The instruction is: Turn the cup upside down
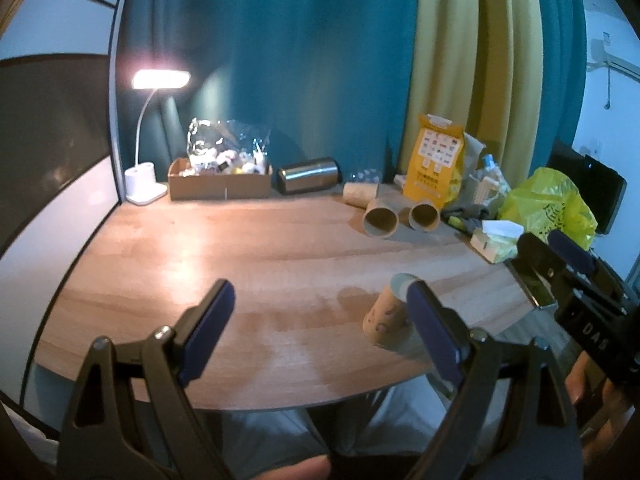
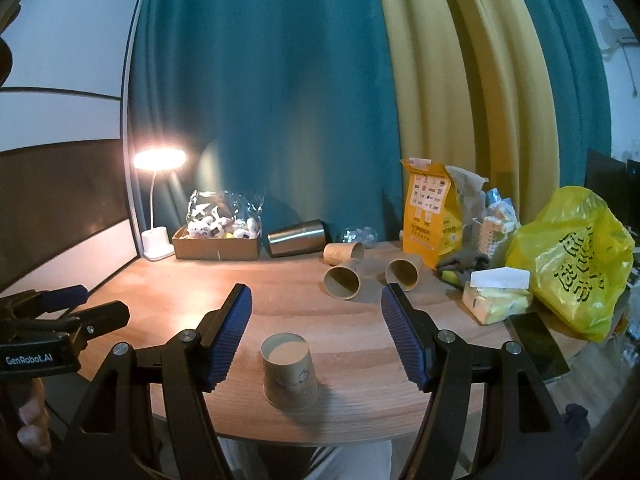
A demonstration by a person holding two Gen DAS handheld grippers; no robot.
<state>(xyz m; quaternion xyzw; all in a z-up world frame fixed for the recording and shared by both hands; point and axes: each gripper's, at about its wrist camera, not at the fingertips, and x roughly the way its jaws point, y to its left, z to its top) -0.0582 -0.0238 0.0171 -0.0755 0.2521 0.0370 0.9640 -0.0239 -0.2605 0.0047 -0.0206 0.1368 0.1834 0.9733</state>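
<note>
A tan paper cup (image 2: 290, 374) stands upside down on the wooden table (image 2: 280, 292), base up, near the front edge. It sits between and just beyond the open fingers of my right gripper (image 2: 316, 336), untouched. In the left wrist view the same cup (image 1: 386, 316) shows partly behind my left gripper's right finger (image 1: 434, 328). My left gripper (image 1: 320, 320) is open and empty, to the left of the cup. The right gripper also shows in the left wrist view (image 1: 560, 256), and the left gripper shows at the left edge of the right wrist view (image 2: 80, 304).
Three paper cups lie on their sides at the back right (image 2: 342, 278), (image 2: 402, 272), (image 2: 344, 252). A steel tumbler (image 2: 296, 238), cardboard box (image 2: 218, 246), lit desk lamp (image 2: 158, 244), yellow packet (image 2: 430, 216), tissue pack (image 2: 496, 300), yellow plastic bag (image 2: 576, 272) and phone (image 2: 538, 344) crowd the back and right.
</note>
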